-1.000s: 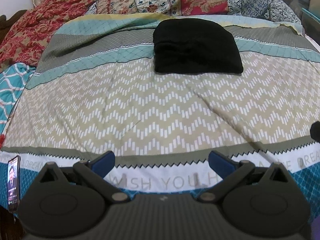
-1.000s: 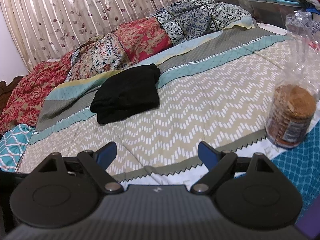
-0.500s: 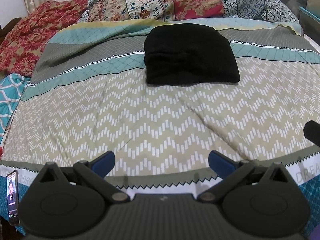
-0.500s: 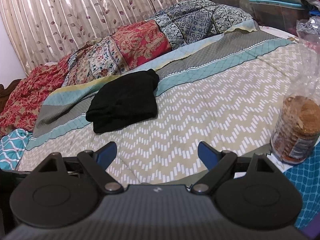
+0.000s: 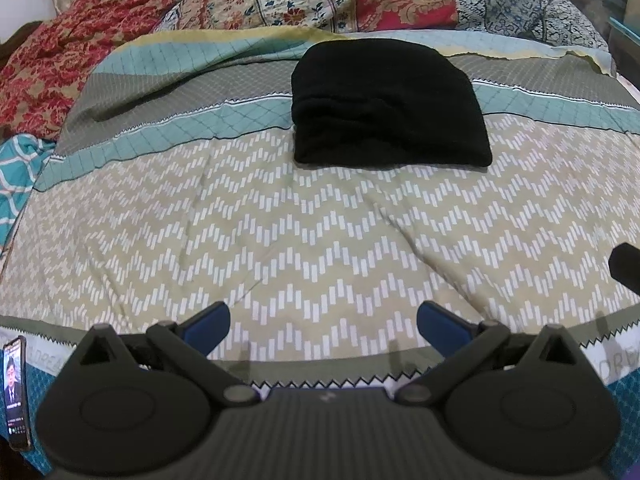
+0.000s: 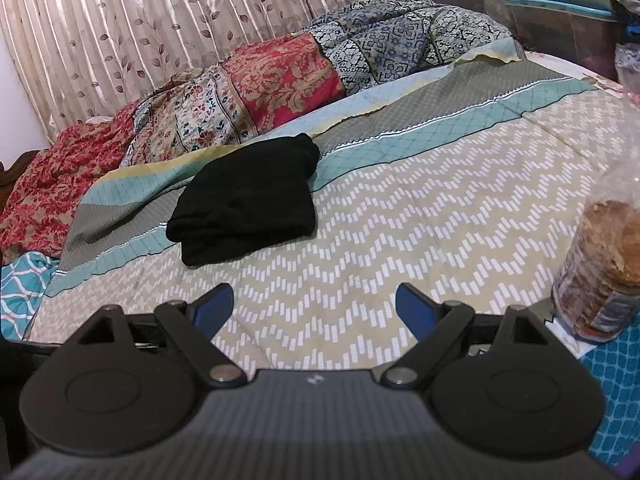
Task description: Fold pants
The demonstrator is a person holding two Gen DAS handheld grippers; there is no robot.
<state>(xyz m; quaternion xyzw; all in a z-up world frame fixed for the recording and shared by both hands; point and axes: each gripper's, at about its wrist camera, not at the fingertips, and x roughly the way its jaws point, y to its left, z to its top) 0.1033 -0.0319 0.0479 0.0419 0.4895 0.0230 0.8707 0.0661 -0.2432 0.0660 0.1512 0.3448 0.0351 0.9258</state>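
The black pants (image 5: 386, 106) lie in a compact folded bundle on the patterned bedspread (image 5: 280, 232), toward the far side of the bed. They also show in the right wrist view (image 6: 248, 200), left of centre. My left gripper (image 5: 323, 314) is open and empty, low over the near part of the bed, well short of the pants. My right gripper (image 6: 314, 300) is open and empty, also near the front edge, to the right of the pants. A dark part of the right gripper (image 5: 626, 266) shows at the right edge of the left wrist view.
A rumpled patchwork quilt (image 6: 280, 80) lies along the far edge, below a leaf-print curtain (image 6: 160, 20). A clear bag of round biscuits (image 6: 604, 272) stands at the right. A lit phone (image 5: 16, 392) lies at the near left corner. Boxes (image 6: 560, 4) stand at the far right.
Both grippers have moved forward over the bed toward the pants, which now look larger and nearer. Both stay open. The pants have not moved.
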